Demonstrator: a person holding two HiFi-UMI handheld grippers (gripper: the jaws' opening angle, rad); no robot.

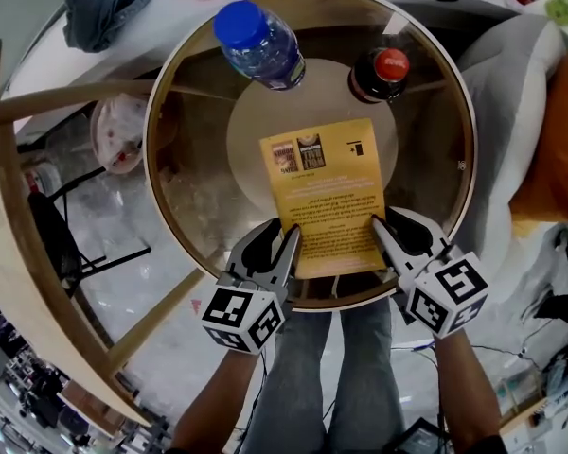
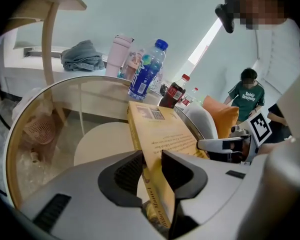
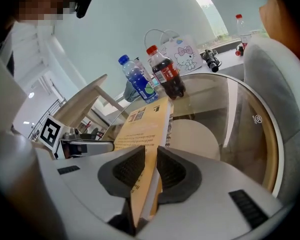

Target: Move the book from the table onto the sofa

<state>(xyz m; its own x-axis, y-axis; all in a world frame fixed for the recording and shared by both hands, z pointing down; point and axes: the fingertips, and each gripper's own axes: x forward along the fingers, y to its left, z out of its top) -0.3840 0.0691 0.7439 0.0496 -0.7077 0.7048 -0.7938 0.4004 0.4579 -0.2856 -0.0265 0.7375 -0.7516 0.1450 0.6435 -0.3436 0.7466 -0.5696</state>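
The yellow book (image 1: 327, 192) lies over the round glass counter (image 1: 150, 149), and its near end reaches the rim closest to me. I cannot tell if it rests flat on the glass. My left tongs (image 1: 289, 239) are closed on its near left corner, and my right tongs (image 1: 383, 230) on its near right corner; on each side the dark pads press on the covers with the book's thickness between them.

Behind the book stand a water bottle (image 1: 260, 45) with a blue cap and clear content, and a cola bottle (image 1: 381, 74) with a red cap and dark drink inside. The grey sofa (image 1: 511, 74) with an orange cushion (image 1: 554, 149) is right of the counter.

My left arm (image 1: 213, 400) and right arm (image 1: 469, 386) come from below, and both tongs point forward and down.
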